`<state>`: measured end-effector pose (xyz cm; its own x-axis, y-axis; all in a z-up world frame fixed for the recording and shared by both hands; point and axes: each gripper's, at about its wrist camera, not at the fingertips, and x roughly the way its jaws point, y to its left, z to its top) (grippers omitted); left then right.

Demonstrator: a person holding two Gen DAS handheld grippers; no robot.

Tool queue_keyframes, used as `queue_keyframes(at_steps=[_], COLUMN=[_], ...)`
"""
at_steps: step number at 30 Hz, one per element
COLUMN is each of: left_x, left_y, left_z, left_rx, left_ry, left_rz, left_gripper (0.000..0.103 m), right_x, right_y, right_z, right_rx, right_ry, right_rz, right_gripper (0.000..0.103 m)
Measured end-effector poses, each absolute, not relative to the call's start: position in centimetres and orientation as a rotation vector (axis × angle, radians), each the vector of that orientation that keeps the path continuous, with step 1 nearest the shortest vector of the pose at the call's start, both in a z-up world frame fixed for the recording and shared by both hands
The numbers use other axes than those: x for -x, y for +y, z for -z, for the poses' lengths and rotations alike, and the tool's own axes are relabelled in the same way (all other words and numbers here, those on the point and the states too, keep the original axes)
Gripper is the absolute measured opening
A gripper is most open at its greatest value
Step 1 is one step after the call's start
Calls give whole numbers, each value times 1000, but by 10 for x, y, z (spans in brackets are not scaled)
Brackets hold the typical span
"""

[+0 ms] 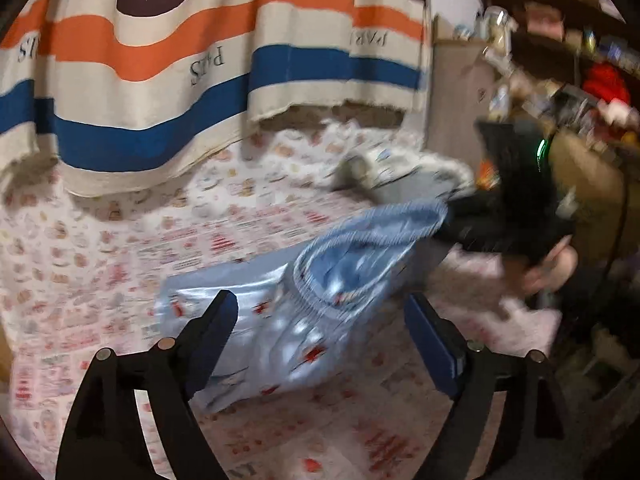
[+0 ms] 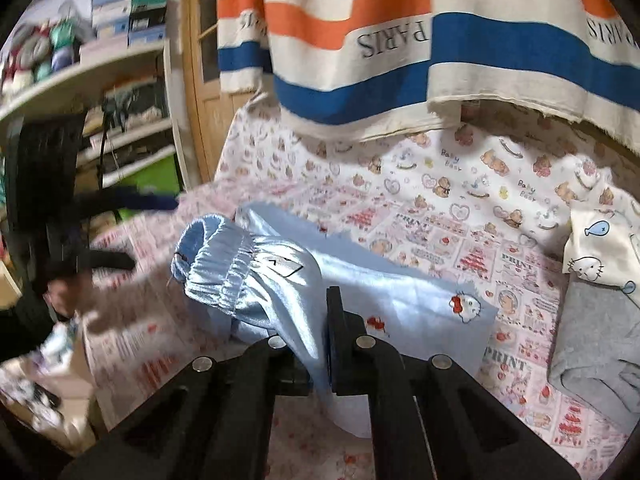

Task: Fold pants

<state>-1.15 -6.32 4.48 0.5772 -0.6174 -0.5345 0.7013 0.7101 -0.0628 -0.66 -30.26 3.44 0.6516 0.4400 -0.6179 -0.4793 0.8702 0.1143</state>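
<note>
Right, right claw clamped on a fold of the pale blue satin pants, lifting it off the bed. Left claw wide open over the pants, nothing pinched. Waistband bunched toward the bed's left edge. Striped curtain at the far edge.

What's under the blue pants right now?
The pants lie on the printed bedsheet, their waistband end raised by the right gripper. Anything beneath the flat part is covered.

"PARIS" is showing upside down on the striped cloth hanging beyond the jaws; "PRINT" and "Baby Bear" are repeating across the bedsheet ahead.
</note>
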Motion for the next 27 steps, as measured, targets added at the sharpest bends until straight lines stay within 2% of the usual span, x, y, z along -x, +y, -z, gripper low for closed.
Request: queue_keyframes(at_steps=[3,4,6,9,13,16,18,20,27], left_x=[-5,-13,-28,-47,-73,-94,-103,-110,-78], left_y=[-80,-87,-98,-107,-108,-104,-101,-95,-61], left_z=[-30,-25,-18,-20,-21,-20,-15,-10,-13], left_rx=[-222,-235,-281,-274,-208,-169,-151,-119,-48], left_ry=[624,651,691,713,775,788,806,851,878], left_rz=[694,674,642,656,674,663,623,615,704], left_gripper=[83,78,29,11,11,27,47,48,51], right_x=[-8,-13,-21,-34,-53,-68,-73,-75,-63], right_y=[-306,-306,-305,-300,-312,-327,-330,-330,-358], right_z=[-38,-38,-37,-30,-16,1,12,20,14], right_rx=[14,2,2,10,-65,-160,-171,-155,-252], right_ry=[707,712,710,723,760,824,865,888,900], right_rz=[-545,-538,-520,-490,-428,-384,-349,-307,-332], right_gripper=[5,5,5,5,5,5,12,19,22])
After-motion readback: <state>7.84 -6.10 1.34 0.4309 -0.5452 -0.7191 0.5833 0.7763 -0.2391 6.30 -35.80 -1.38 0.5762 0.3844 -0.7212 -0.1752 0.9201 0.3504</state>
